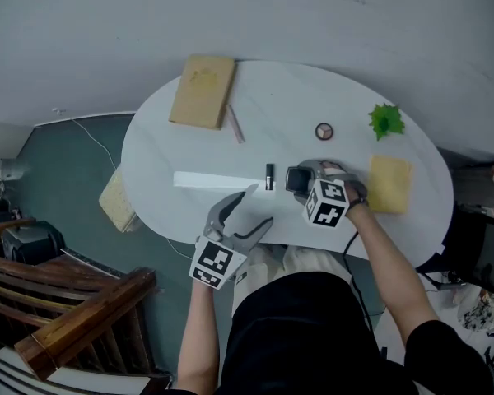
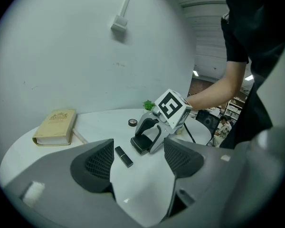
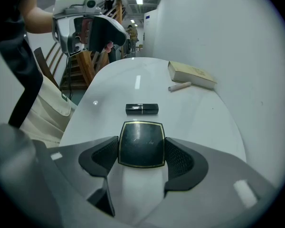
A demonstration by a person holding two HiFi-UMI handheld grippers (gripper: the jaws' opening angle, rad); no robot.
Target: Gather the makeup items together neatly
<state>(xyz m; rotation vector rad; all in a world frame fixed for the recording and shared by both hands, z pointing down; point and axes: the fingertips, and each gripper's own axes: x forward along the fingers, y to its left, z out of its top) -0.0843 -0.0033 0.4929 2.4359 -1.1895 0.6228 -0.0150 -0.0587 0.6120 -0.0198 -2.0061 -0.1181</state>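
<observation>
On the white oval table (image 1: 189, 151) lies a black lipstick (image 1: 269, 175) (image 3: 142, 109) (image 2: 124, 156). Just right of it is a black square compact with a gold rim (image 1: 296, 179) (image 3: 141, 144) (image 2: 141, 143). My right gripper (image 1: 299, 180) (image 3: 141, 152) is shut on it, low over the tabletop. My left gripper (image 1: 249, 211) (image 2: 137, 163) stands open and empty near the front edge, with the lipstick just beyond its jaws. A small round compact (image 1: 324, 131) (image 2: 132, 122) sits farther back. A pink stick (image 1: 235, 124) (image 3: 179, 86) lies beside a tan book (image 1: 202, 89) (image 3: 191, 74) (image 2: 56, 127).
A small green plant (image 1: 386, 120) (image 2: 148, 104) and a yellow pad (image 1: 390, 183) sit at the table's right end. A cushioned stool (image 1: 117, 200) stands at the table's left edge, and a wooden chair (image 1: 74, 303) at lower left. A cable (image 1: 95, 138) runs along the floor.
</observation>
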